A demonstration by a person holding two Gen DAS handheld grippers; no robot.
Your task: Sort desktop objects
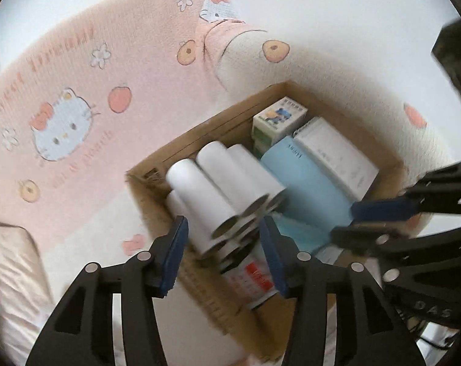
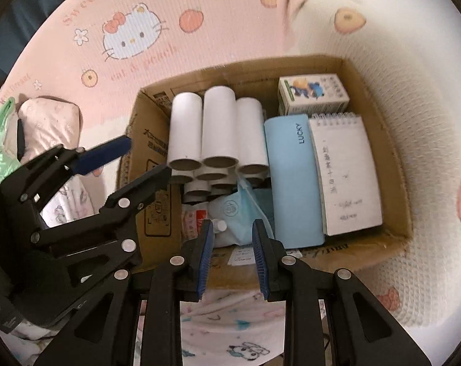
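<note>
A brown cardboard box (image 2: 380,106) sits on a pink and cream blanket. It holds several white paper tubes (image 2: 218,128), a light blue LUCKY case (image 2: 294,180), a spiral notepad (image 2: 346,177), a small printed carton (image 2: 312,93), a blue face mask (image 2: 236,210) and a white packet with red print (image 2: 194,219). My left gripper (image 1: 224,250) is open over the box's near edge (image 1: 200,277), its fingers either side of the tube ends (image 1: 239,222). My right gripper (image 2: 232,244) is open above the mask, empty. Each gripper shows in the other's view.
The Hello Kitty blanket (image 2: 130,36) surrounds the box. A pale pink pillow (image 2: 47,122) and a green cloth (image 2: 5,140) lie at the left. Patterned white bedding (image 2: 230,320) lies under the right gripper.
</note>
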